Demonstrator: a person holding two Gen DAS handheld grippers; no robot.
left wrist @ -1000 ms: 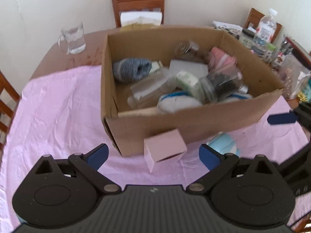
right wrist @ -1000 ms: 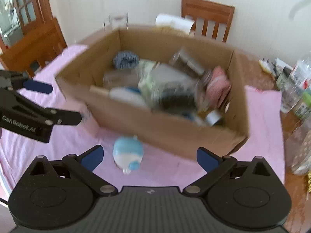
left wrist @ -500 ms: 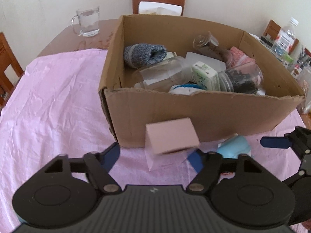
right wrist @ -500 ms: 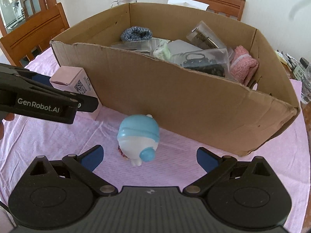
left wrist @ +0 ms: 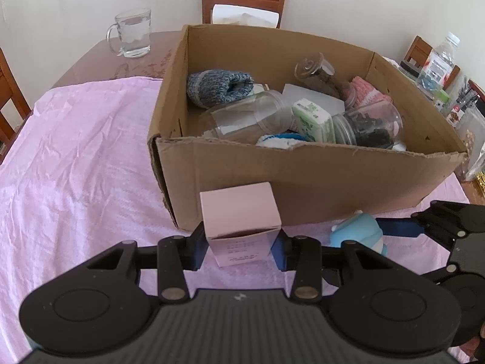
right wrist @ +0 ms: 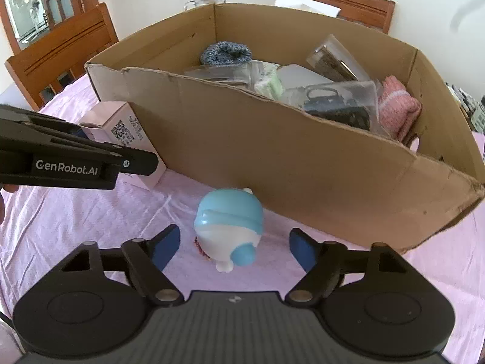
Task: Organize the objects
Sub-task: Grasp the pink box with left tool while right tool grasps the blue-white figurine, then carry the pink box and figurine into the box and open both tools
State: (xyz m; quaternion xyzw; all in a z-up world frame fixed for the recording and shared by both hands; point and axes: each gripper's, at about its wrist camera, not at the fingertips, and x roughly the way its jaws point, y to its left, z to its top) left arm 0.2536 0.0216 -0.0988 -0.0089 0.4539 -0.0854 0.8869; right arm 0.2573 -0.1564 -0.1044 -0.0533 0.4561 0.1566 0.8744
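Note:
A small pink carton stands on the pink cloth against the front of a cardboard box. My left gripper is shut on the pink carton, its blue pads pressed on both sides; it also shows in the right wrist view. A blue and white toy figure lies on the cloth in front of the box. My right gripper is open, its jaws on either side of the toy and not touching it. The box holds jars, socks and packets.
A glass mug stands on bare wood behind the cloth at the far left. Bottles and clutter crowd the right edge. Wooden chairs stand at the back and at the left. Pink cloth covers the table.
My left gripper has closed in on the pink carton and gripped it. My right gripper has moved down and forward, so its jaws now flank the toy.

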